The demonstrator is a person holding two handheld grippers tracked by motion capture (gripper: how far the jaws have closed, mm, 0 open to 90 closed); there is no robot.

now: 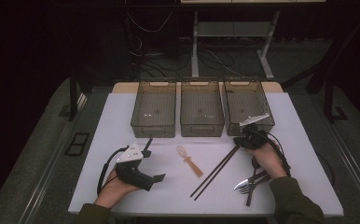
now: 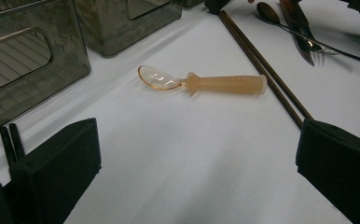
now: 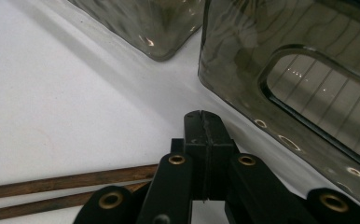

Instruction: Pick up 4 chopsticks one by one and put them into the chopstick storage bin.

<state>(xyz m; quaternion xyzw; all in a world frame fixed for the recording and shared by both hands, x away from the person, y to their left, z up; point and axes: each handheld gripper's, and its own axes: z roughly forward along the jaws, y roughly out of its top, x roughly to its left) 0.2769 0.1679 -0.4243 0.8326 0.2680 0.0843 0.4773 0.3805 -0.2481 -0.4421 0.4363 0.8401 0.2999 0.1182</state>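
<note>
Dark slender wooden chopsticks lie beside the shut right hand-held gripper.

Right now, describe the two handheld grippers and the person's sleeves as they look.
Both are black pistol-shaped tools. The left gripper carries a pale grey three-cornered plate dotted with small holes, and a black cable loops back from it. The right gripper bears a similar plate and several looping black cables; its black linkage shows brass-coloured rivets. The jaws end in blocky black pads. The sleeves are dark olive green.
</note>
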